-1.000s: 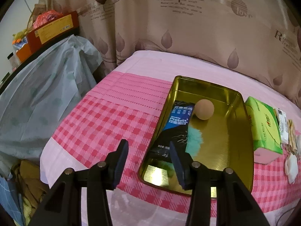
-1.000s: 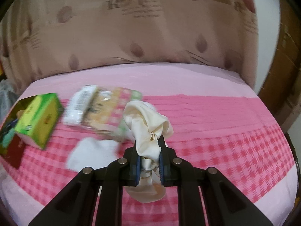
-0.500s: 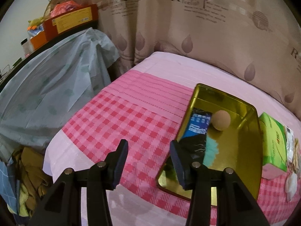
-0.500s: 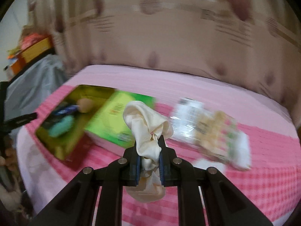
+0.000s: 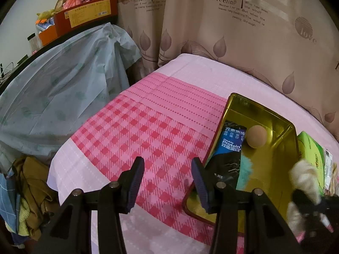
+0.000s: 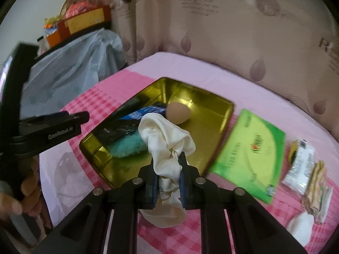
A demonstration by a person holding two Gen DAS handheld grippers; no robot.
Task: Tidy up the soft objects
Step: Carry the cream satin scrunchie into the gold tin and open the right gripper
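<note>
My right gripper (image 6: 168, 165) is shut on a bunched cream cloth (image 6: 167, 139), hanging over the near edge of a gold metal tray (image 6: 203, 97). The tray holds a tan ball (image 6: 177, 113), a blue-black packet (image 6: 135, 118) and a teal fluffy piece (image 6: 129, 146). In the left wrist view the tray (image 5: 260, 110) lies at the right with the ball (image 5: 256, 136), the packet (image 5: 229, 148) and the fluffy piece (image 5: 245, 171). My left gripper (image 5: 168, 173) stands open over the pink checked cloth, left of the tray, nothing between its fingers. The cream cloth (image 5: 303, 173) shows blurred at the lower right there.
A green tissue pack (image 6: 252, 150) lies right of the tray, then a white wrapper (image 6: 300, 167), a folded patterned cloth (image 6: 317, 186) and a white pad (image 6: 300, 230). A covered stack (image 5: 59, 93) stands left of the bed. A curtain (image 5: 233, 31) hangs behind.
My right gripper has swung left with the cream cloth, from over the wrappers to over the tray. The left gripper has shifted slightly left, so the tray sits further right in its view.
</note>
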